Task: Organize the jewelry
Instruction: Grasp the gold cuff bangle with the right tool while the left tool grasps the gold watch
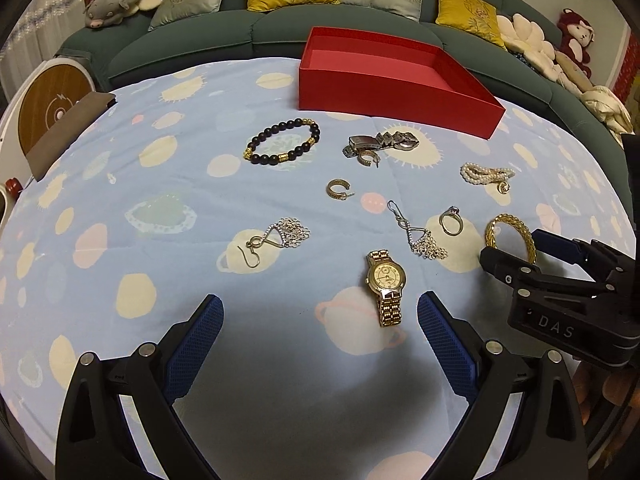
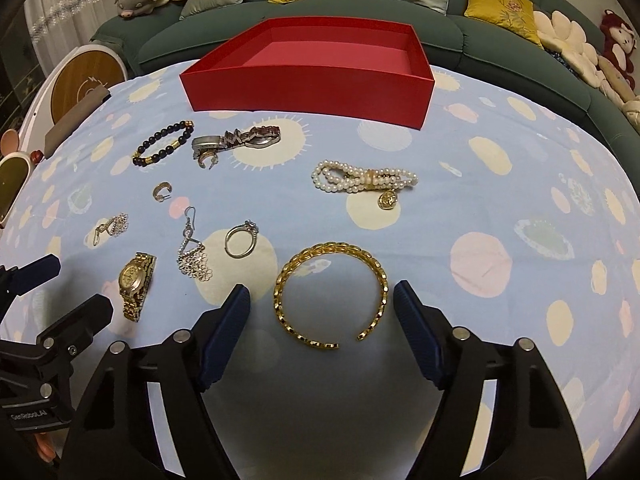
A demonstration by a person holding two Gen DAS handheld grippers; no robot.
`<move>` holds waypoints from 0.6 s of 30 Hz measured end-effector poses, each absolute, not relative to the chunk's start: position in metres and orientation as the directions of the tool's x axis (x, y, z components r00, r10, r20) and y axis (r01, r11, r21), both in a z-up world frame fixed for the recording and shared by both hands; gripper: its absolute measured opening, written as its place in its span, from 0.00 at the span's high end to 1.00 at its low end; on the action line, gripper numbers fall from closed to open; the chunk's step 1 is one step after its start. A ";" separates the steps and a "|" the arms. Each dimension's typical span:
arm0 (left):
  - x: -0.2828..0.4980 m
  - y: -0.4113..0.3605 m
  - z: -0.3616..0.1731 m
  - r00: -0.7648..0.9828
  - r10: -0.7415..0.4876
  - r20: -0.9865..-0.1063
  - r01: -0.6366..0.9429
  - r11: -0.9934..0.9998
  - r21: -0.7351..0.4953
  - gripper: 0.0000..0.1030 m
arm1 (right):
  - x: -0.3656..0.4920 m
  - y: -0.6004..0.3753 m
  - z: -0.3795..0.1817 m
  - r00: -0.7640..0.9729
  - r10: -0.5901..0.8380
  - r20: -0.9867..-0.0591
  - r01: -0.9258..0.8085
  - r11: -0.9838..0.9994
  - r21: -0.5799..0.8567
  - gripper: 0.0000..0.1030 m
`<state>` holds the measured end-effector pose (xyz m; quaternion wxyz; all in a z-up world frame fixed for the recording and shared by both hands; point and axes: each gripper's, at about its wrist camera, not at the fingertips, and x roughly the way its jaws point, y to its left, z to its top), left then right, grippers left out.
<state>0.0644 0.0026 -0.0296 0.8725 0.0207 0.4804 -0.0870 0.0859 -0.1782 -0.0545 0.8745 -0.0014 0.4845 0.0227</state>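
An empty red box (image 1: 384, 92) (image 2: 308, 92) stands at the far side of the blue cloth. Jewelry lies loose in front of it: a black bead bracelet (image 1: 284, 142), a silver watch (image 1: 380, 142), a pearl bracelet (image 2: 362, 178), a ring (image 2: 240, 238), several earrings, a gold watch (image 1: 386, 284) and a gold cuff bangle (image 2: 330, 298). My left gripper (image 1: 320, 320) is open, with the gold watch just ahead between its fingers. My right gripper (image 2: 322, 308) is open, its fingers on either side of the gold bangle, not touching it.
A green sofa (image 2: 480, 36) with cushions and plush toys runs behind the table. A round wooden stool (image 1: 52, 100) stands at the left. The right gripper's body (image 1: 568, 292) shows at the right in the left wrist view.
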 end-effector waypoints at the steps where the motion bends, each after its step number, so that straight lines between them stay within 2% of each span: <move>1: 0.065 0.002 -0.030 0.525 -0.132 -0.841 0.173 0.984 -0.046 0.07 | 0.087 -0.180 -0.056 0.527 0.032 -0.849 -0.035 0.999 0.016 0.32; 7: 0.067 -0.011 -0.033 0.523 -0.147 -0.839 0.206 0.978 -0.043 0.07 | 0.086 -0.188 -0.056 0.544 0.035 -0.839 -0.043 0.999 0.014 0.45; 12: 0.068 -0.020 -0.039 0.520 -0.138 -0.843 0.224 0.974 -0.022 0.08 | 0.082 -0.188 -0.054 0.547 0.034 -0.836 -0.046 0.999 0.011 0.46; 16: 0.073 -0.020 -0.046 0.500 -0.130 -0.856 0.222 0.975 -0.019 0.29 | 0.077 -0.187 -0.052 0.546 0.045 -0.836 -0.059 0.998 0.016 0.46; 18: 0.073 -0.018 -0.046 0.515 -0.125 -0.848 0.209 0.978 -0.017 0.32 | 0.074 -0.188 -0.051 0.547 0.048 -0.836 -0.059 0.998 0.018 0.46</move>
